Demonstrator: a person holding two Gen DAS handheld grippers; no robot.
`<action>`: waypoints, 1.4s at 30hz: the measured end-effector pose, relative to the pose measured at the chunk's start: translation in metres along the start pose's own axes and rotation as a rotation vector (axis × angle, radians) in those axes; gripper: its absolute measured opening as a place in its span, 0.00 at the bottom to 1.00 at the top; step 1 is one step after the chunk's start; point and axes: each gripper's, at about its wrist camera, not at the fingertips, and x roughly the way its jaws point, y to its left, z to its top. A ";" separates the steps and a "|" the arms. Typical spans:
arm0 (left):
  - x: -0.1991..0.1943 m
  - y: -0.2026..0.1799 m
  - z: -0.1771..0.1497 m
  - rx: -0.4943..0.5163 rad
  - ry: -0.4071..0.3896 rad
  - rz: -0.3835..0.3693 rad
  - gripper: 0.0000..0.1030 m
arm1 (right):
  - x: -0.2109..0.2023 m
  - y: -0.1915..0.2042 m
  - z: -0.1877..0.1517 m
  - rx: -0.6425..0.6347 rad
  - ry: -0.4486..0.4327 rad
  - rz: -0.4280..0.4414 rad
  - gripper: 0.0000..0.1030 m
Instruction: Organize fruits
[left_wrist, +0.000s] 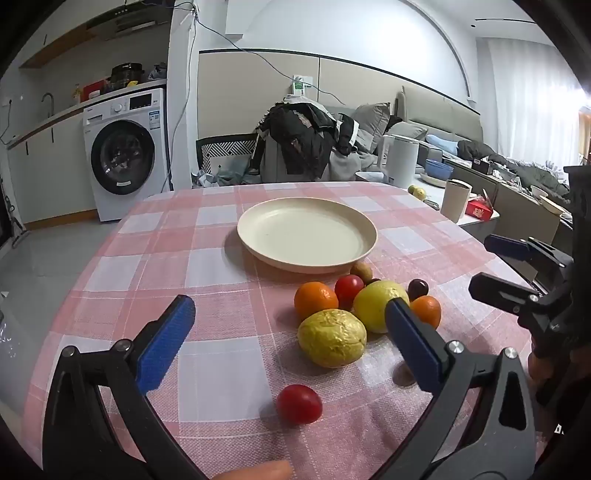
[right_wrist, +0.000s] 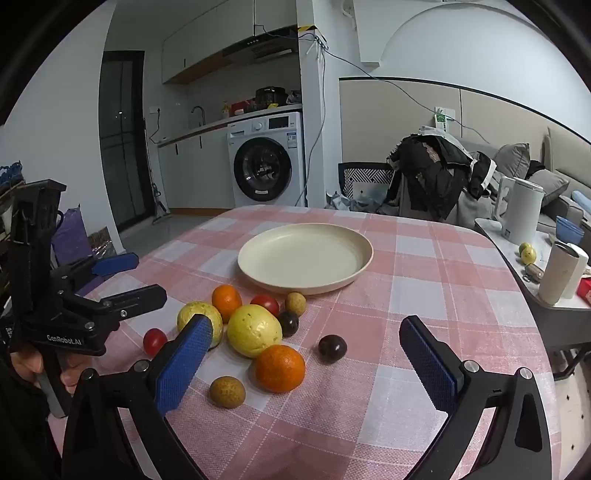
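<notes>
A cream plate (left_wrist: 306, 236) (right_wrist: 304, 258) sits empty on the pink checked tablecloth. Near it lies a cluster of fruit: two yellow fruits (left_wrist: 331, 338) (right_wrist: 254, 330), two oranges (left_wrist: 315, 299) (right_wrist: 280, 367), red tomatoes (left_wrist: 298, 403) (right_wrist: 154, 341), dark plums (right_wrist: 332, 348) and brown longans (right_wrist: 227, 391). My left gripper (left_wrist: 288, 321) is open above the nearest tomato and wrinkled yellow fruit. My right gripper (right_wrist: 306, 332) is open, with the orange and smooth yellow fruit between its fingers' span. Each gripper shows in the other's view (left_wrist: 517, 273) (right_wrist: 122, 277), also open.
A side counter to the right holds a white kettle (right_wrist: 521, 210), a paper cup (right_wrist: 559, 273), a blue bowl (right_wrist: 569, 229) and small fruit. A chair piled with dark clothes (right_wrist: 439, 177) stands behind the table. A washing machine (right_wrist: 266, 158) is at the back.
</notes>
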 end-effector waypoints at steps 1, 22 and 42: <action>0.000 0.000 0.000 -0.001 0.000 0.000 0.99 | 0.000 0.000 0.000 -0.002 0.004 -0.002 1.00; 0.000 0.005 -0.001 -0.006 0.022 -0.011 0.99 | -0.001 0.004 0.000 -0.038 0.020 -0.005 1.00; 0.003 0.008 0.000 -0.003 0.022 -0.014 0.99 | -0.001 0.004 0.001 -0.041 0.018 -0.003 1.00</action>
